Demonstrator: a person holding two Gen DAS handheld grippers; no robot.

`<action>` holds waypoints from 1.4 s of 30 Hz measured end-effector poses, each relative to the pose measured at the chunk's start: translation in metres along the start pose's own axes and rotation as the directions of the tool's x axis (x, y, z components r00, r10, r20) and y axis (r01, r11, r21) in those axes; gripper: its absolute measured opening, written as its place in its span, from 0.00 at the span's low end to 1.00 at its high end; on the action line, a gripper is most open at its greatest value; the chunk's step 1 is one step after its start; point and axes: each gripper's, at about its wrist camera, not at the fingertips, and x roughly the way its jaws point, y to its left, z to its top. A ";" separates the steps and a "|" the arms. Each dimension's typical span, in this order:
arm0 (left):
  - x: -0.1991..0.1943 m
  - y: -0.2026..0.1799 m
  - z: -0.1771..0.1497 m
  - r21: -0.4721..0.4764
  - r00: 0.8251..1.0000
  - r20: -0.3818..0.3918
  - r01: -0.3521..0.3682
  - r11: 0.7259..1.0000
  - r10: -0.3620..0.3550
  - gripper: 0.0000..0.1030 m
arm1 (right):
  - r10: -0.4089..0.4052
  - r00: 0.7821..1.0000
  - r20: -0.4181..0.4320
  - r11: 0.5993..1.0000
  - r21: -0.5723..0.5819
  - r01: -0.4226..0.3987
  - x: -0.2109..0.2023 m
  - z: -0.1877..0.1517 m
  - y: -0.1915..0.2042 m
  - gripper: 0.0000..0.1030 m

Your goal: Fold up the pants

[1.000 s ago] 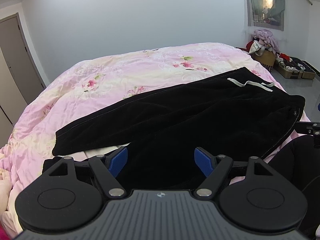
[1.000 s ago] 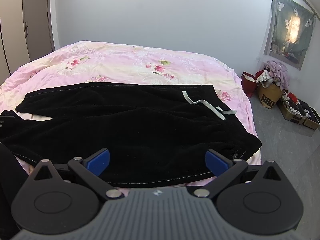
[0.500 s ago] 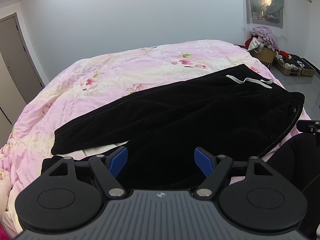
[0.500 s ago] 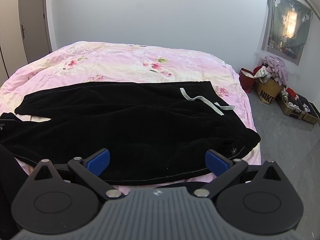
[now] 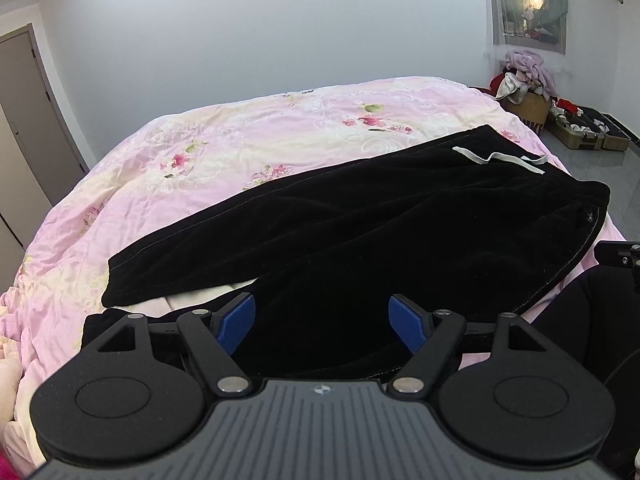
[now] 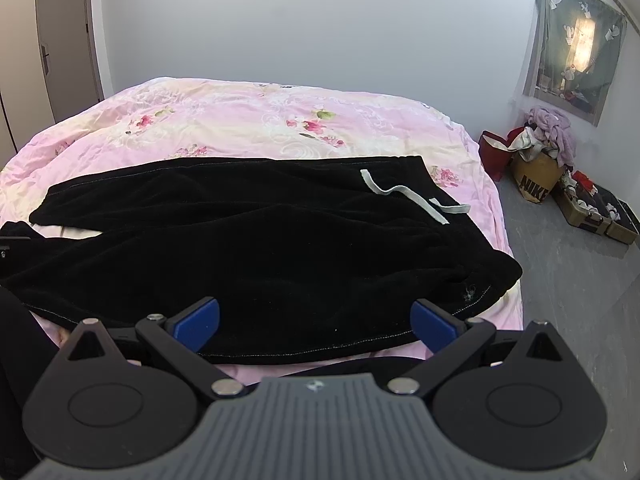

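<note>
Left wrist view: black velvety drawstring pants (image 5: 380,232) lie spread across the frame's centre on a pink floral quilt (image 5: 248,148), left gripper (image 5: 322,318) and right gripper (image 6: 316,320) both empty, jaws wide apart. Best pinch near-edge hem and waistband together, lifting evenly.

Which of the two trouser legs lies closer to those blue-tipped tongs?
The nearer leg, running right under the left tongs. The far leg lies beyond it, its cuff flat on the pink quilt.
</note>
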 end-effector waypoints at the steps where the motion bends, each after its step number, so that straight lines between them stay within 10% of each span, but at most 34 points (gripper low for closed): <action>1: 0.000 0.000 0.000 0.000 1.000 0.000 0.000 1.000 0.000 0.87 | 0.001 1.000 -0.001 1.000 0.001 -0.001 0.001 0.000 -0.001 0.95; 42: 0.007 0.027 -0.005 0.073 1.000 -0.009 -0.010 0.997 0.010 0.87 | 0.042 0.999 0.000 0.999 -0.026 -0.042 0.015 -0.002 -0.011 0.95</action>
